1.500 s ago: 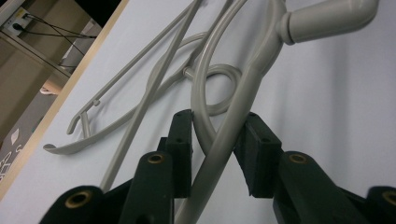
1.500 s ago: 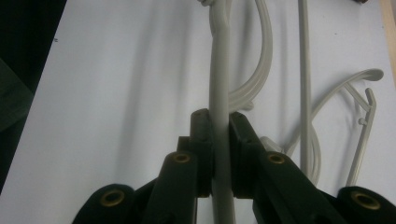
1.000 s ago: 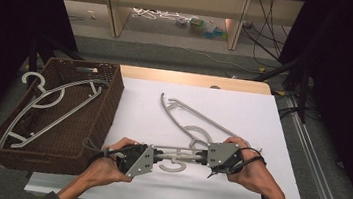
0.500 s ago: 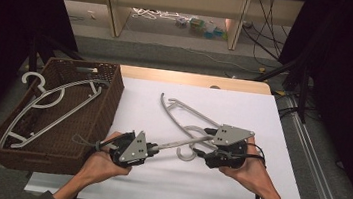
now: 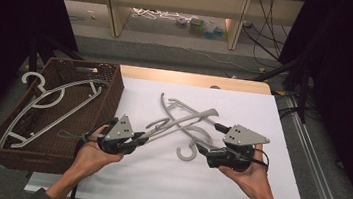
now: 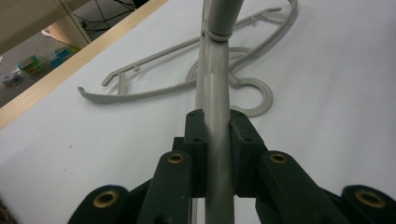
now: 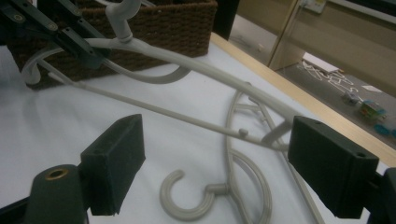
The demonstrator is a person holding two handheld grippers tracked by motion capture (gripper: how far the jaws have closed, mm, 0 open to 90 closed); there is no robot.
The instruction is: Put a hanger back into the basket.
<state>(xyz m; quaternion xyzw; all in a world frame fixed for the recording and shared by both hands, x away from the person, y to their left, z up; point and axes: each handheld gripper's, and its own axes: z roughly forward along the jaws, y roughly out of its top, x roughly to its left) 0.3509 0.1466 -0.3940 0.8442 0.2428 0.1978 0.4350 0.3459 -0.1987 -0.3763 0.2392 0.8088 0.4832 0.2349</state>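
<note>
Lifted since before, hanger (image 6: 215,88) sits clamped between left gripper (image 6: 215,135) jaws.

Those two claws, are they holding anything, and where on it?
The left claw grips a grey hanger by one arm. The right claw is open, holding nothing.

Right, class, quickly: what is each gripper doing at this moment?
Left gripper: shut on the raised grey hanger.
Right gripper: open, jaws wide apart, holding nothing; a second hanger lies on the table beneath it.
</note>
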